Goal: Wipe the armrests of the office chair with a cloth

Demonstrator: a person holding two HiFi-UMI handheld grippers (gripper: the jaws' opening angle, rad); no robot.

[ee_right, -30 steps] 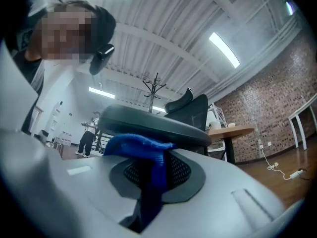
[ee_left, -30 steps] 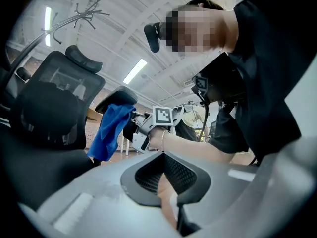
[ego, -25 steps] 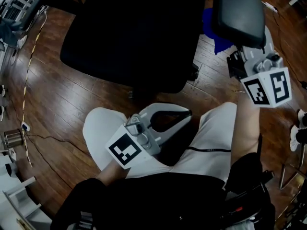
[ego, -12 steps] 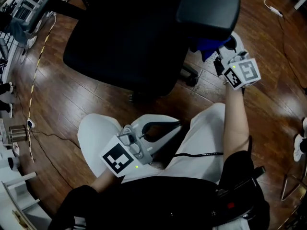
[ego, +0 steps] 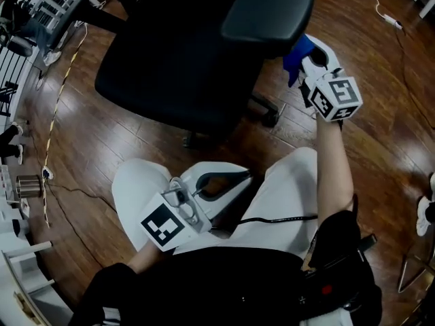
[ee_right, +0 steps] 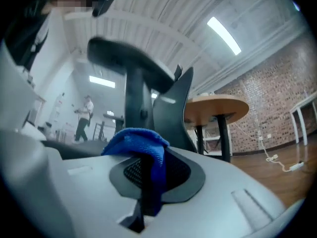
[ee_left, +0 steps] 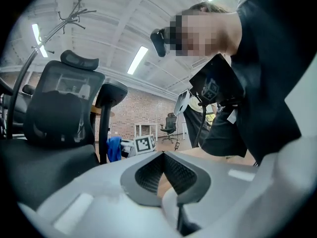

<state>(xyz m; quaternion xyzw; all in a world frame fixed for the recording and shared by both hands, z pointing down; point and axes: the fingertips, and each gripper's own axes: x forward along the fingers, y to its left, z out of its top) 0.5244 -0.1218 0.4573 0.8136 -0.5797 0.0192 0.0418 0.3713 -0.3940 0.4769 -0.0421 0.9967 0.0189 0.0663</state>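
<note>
The black office chair (ego: 183, 53) stands in front of my knees, its right armrest pad (ego: 268, 12) at the top of the head view. My right gripper (ego: 304, 58) is shut on a blue cloth (ego: 292, 54), just beside and below the pad's near end. In the right gripper view the cloth (ee_right: 136, 140) drapes over the jaws and the armrest (ee_right: 124, 58) rises just beyond; whether they touch is unclear. My left gripper (ego: 246, 176) rests on my lap, shut and empty. In its own view the chair (ee_left: 59, 108) and cloth (ee_left: 114, 148) lie ahead.
A dark wood floor lies around the chair, with cables (ego: 51, 100) along the left and clutter at the left edge. A chair-base caster (ego: 272, 114) sticks out under the seat. A round wooden table (ee_right: 218, 105) stands behind the chair.
My right gripper has carried the blue cloth leftward and farther away, closing in on the armrest's near end. The left gripper has stayed on my lap.
</note>
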